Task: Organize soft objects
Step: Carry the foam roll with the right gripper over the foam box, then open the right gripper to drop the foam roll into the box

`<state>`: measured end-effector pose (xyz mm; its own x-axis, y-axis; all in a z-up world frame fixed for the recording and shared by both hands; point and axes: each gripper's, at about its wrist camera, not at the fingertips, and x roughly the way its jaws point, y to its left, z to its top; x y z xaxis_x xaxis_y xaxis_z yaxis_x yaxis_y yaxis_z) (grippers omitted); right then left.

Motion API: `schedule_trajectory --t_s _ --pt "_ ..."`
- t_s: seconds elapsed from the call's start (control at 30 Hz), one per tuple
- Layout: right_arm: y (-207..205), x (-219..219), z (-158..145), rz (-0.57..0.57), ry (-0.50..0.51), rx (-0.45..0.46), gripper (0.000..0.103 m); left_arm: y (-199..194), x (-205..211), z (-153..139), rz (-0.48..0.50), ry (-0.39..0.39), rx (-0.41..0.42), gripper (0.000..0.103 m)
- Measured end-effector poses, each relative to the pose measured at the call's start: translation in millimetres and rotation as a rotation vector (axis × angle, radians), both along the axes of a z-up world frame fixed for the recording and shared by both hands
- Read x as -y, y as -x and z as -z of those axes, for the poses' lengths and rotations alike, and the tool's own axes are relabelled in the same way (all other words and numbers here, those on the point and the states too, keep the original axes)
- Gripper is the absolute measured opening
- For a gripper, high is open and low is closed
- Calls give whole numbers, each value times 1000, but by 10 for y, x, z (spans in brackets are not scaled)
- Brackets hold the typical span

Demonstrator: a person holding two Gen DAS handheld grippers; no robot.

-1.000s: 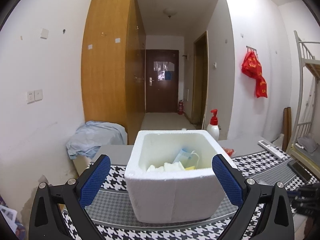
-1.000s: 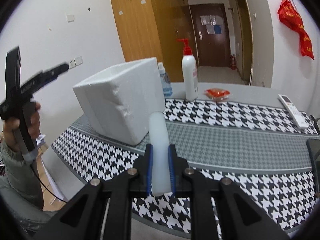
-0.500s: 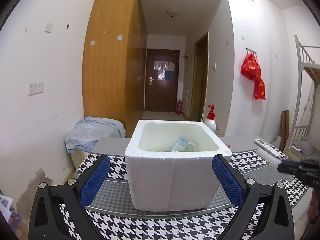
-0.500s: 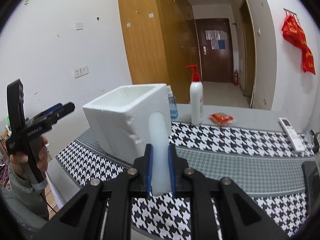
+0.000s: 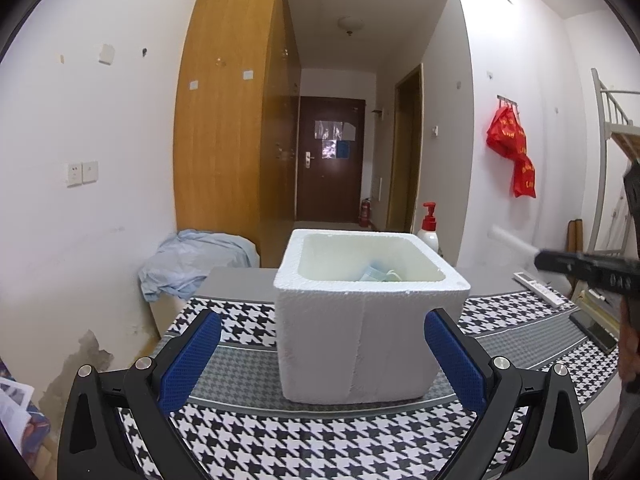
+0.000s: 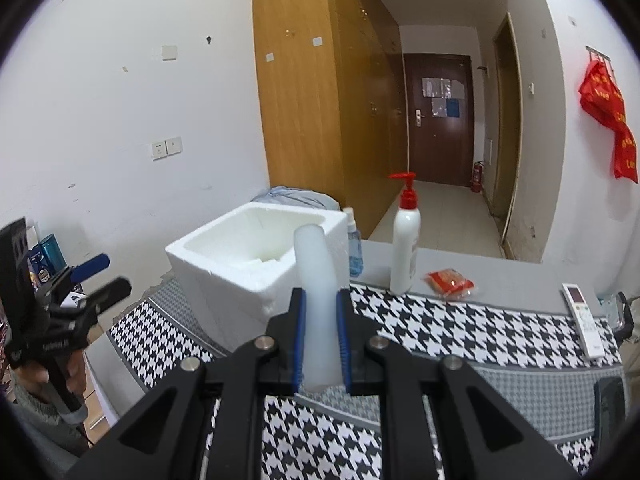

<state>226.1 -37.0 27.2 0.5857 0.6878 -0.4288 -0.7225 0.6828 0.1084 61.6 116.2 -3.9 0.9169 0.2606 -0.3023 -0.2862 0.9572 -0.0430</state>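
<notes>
The right gripper pinches a soft white tube above the worktop, just short of the foam box. The left gripper waits open before that box. Next, I'd say: carry the tube over the rim and release, clear of the pump bottle beside it.

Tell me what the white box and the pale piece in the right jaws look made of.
White box: likely expanded polystyrene foam, matte, with a pebbly surface and crumbled rim. Pale piece: apparently soft foam or rubbery plastic, smooth, slightly translucent, rounded at the tip; the exact material is unclear.
</notes>
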Motion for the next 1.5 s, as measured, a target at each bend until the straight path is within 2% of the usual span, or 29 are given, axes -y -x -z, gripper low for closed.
schedule_trajectory --t_s 0.2,0.47,0.87,1.5 --pt "-102 -222 -132 -18 31 -8 18 83 -63 44 -29 -7 -13 102" --pt "-195 -492 -165 -53 70 -9 18 148 -123 57 -62 -9 -16 102" --pt "-321 -891 -147 -96 131 -35 18 323 -255 126 -116 -6 -26 102" --pt "-560 -1348 -55 -121 195 -98 18 589 -377 135 -178 -7 1 102"
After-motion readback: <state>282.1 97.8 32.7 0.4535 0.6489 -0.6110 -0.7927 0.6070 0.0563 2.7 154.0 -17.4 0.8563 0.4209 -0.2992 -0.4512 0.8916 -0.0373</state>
